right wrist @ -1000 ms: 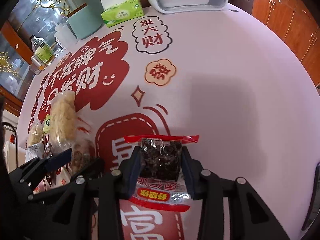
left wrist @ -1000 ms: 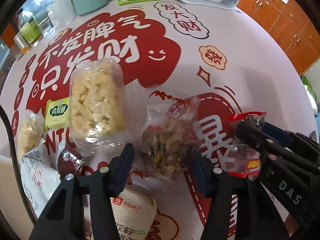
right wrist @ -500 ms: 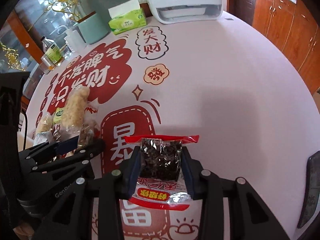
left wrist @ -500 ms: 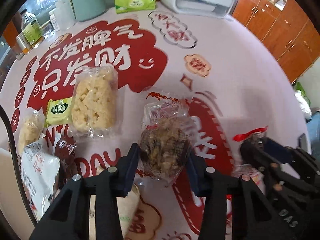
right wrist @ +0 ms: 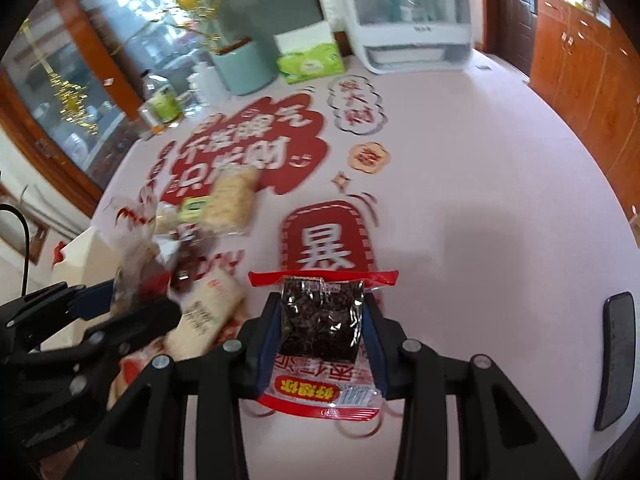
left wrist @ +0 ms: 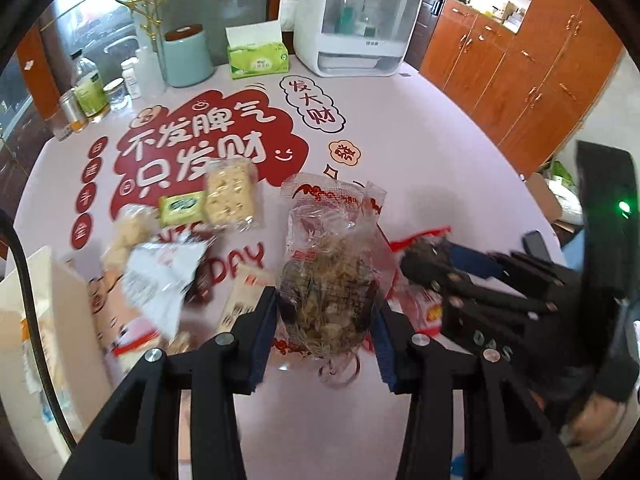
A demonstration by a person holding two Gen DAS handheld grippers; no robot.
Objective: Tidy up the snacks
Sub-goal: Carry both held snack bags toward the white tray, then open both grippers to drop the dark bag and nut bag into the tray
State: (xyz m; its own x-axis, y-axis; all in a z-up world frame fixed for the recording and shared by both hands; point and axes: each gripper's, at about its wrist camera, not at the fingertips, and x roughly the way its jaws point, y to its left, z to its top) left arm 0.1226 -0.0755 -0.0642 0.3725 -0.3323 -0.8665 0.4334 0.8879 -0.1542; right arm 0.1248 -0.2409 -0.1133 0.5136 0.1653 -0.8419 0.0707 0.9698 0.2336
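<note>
My left gripper [left wrist: 326, 320] is shut on a clear bag of brown mixed snack [left wrist: 330, 280] and holds it above the table. My right gripper [right wrist: 322, 320] is shut on a red-edged packet of dark snack [right wrist: 322, 320], also lifted. The right gripper shows at the right of the left wrist view [left wrist: 460, 280]. The left gripper shows at the lower left of the right wrist view [right wrist: 132, 300]. On the table lie a pale rice-cracker pack [left wrist: 230, 194], a small green packet [left wrist: 182, 208], a white wrapper [left wrist: 160, 276] and a beige pack [left wrist: 244, 304].
A white open box [left wrist: 40, 312] stands at the left edge. At the back are a white appliance [left wrist: 356, 32], a green tissue box [left wrist: 258, 58], a teal canister [left wrist: 188, 56] and bottles [left wrist: 90, 92]. A dark phone [right wrist: 614, 356] lies at the right.
My left gripper closed on the brown snack bag and lifted it. Both grippers rose and pulled back from the table. The right gripper kept its packet.
</note>
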